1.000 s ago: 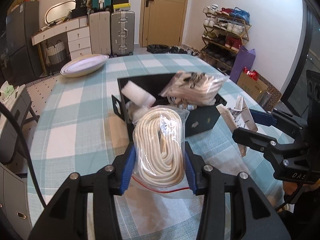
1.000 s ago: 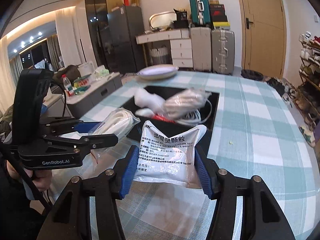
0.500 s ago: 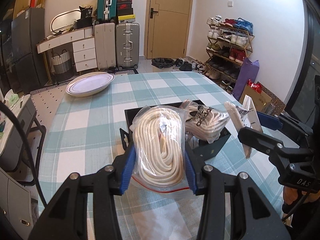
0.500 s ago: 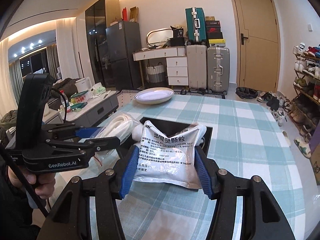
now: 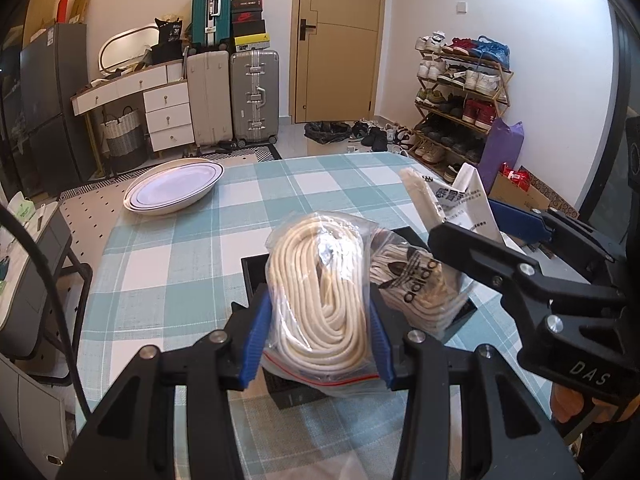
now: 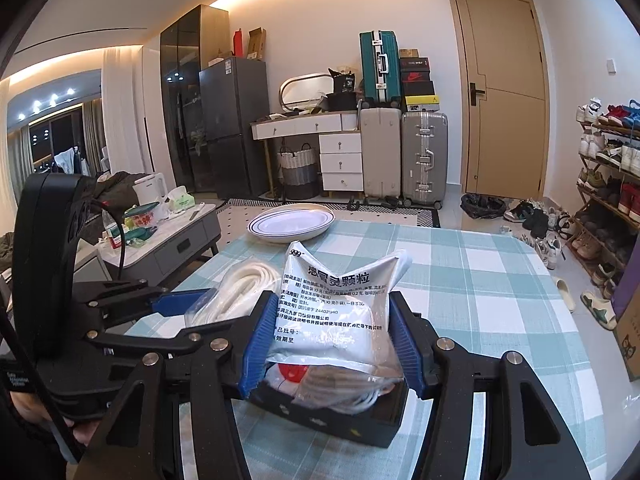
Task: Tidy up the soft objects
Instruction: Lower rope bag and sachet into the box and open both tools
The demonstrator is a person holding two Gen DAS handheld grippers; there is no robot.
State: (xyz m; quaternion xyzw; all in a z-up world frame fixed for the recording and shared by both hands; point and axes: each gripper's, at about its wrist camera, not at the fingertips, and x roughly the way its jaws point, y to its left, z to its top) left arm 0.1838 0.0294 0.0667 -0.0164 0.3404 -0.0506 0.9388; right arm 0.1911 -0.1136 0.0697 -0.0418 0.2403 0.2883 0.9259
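Note:
My left gripper (image 5: 318, 336) is shut on a clear zip bag of coiled white rope (image 5: 320, 292) and holds it above the black box (image 5: 296, 394) on the checked table. My right gripper (image 6: 330, 340) is shut on a white medicine pouch with printed text (image 6: 334, 304), held over the same black box (image 6: 340, 416). In the left wrist view the right gripper (image 5: 480, 240) holds the pouch (image 5: 460, 204) at the right. A bagged white bundle with an adidas logo (image 5: 416, 284) lies in the box. The rope bag also shows in the right wrist view (image 6: 236, 292).
A white oval plate (image 5: 174, 192) sits at the table's far left; it also shows in the right wrist view (image 6: 290, 222). The checked tablecloth (image 6: 480, 288) covers the table. Suitcases, a drawer unit, a door and a shoe rack stand beyond the table.
Both grippers have risen and pulled back with their bags still held. The box now sits low and close under them, and more of the room shows.

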